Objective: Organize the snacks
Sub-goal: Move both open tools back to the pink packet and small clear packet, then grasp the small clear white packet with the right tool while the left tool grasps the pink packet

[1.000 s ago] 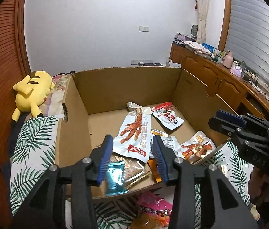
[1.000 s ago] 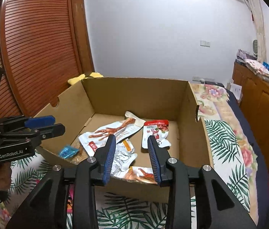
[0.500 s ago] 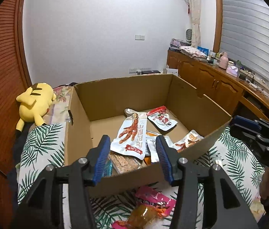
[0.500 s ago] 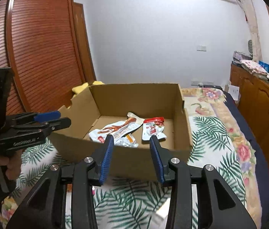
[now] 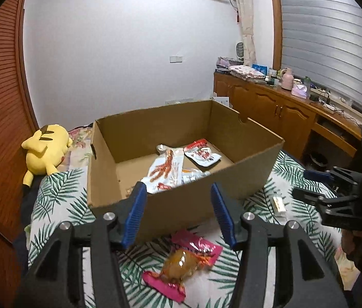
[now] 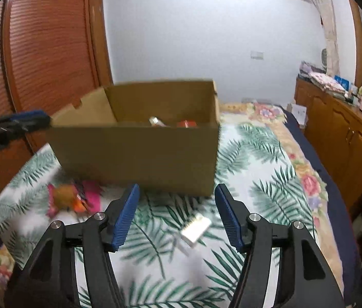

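An open cardboard box (image 5: 196, 200) (image 6: 134, 156) stands on a leaf-print bedspread and holds several snack packets, among them a white chicken-feet packet (image 5: 165, 170) and a red-and-white one (image 5: 202, 152). A pink-and-orange snack packet (image 5: 183, 261) (image 6: 71, 197) lies on the bedspread in front of the box. A small white packet (image 5: 278, 202) (image 6: 196, 228) lies to its right. My left gripper (image 5: 178, 213) is open and empty above the pink packet. My right gripper (image 6: 177, 214) is open and empty above the white packet.
A yellow plush toy (image 5: 45, 148) lies left of the box by the wooden sliding doors (image 6: 47, 51). A wooden cabinet (image 5: 283, 113) with clutter runs along the right wall. The bed's edge (image 6: 322, 179) drops off on the right.
Both grippers have pulled back and down from over the box, so the box looks farther off. The loose packets on the bedspread have come into view. Both stay open.
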Available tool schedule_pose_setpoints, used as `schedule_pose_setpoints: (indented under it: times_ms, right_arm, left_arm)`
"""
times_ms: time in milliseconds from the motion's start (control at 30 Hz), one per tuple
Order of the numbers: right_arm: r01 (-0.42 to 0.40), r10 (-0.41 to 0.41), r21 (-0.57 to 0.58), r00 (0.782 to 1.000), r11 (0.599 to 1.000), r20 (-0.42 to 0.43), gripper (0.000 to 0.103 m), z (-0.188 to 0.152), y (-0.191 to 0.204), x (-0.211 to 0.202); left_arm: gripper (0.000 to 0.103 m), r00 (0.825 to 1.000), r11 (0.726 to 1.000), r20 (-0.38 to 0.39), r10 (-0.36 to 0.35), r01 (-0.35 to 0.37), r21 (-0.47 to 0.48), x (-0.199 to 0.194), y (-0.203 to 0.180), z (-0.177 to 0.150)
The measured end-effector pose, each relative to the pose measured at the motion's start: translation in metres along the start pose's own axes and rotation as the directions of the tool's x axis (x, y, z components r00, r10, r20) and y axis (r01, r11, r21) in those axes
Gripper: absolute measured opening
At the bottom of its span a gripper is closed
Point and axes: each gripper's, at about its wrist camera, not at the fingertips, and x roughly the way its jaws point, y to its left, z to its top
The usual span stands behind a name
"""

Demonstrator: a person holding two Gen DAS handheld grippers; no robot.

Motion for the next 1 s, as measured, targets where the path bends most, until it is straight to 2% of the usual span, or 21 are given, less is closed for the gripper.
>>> schedule_pose_setpoints:
  times_ms: [367, 667, 800, 833, 867, 1000]
  right_arm:
    - [-0.001, 0.013, 0.066, 0.984, 0.998, -0.179, 0.06, -0.019, -0.023, 0.05]
    - [0.043, -0.027, 0.061, 0.968, 0.997, -0.25, 0.053, -0.023, -0.024, 0.07]
    - [0.066, -0.052, 0.045, 0.964, 0.997, -0.262, 0.042, -0.025, -0.024, 0.073]
    - [0.075, -0.061, 0.041, 0.963, 0.996, -0.263, 0.027, -0.025, -0.025, 0.073]
    - [0.08, -0.066, 0.04, 0.963, 0.996, -0.263, 0.02, -0.026, -0.026, 0.072]
    - [0.057, -0.05, 0.019, 0.963, 0.998, -0.265, 0.019, -0.029, -0.027, 0.066]
  left_arm:
    - [0.053, 0.998, 1.0, -0.065, -0.02, 0.02, -0.003, 0.008, -0.011, -0.04]
    - [0.053, 0.993, 1.0, -0.119, -0.019, 0.018, -0.011, 0.023, -0.008, -0.062]
    - [0.053, 0.991, 1.0, -0.132, -0.019, 0.018, -0.008, 0.027, -0.008, -0.067]
    - [0.053, 0.991, 1.0, -0.134, -0.016, 0.016, -0.006, 0.028, -0.008, -0.068]
    - [0.053, 0.991, 1.0, -0.137, -0.015, 0.014, -0.004, 0.029, -0.007, -0.068]
    - [0.053, 0.988, 0.999, -0.154, -0.031, 0.033, 0.005, 0.034, -0.003, -0.069]
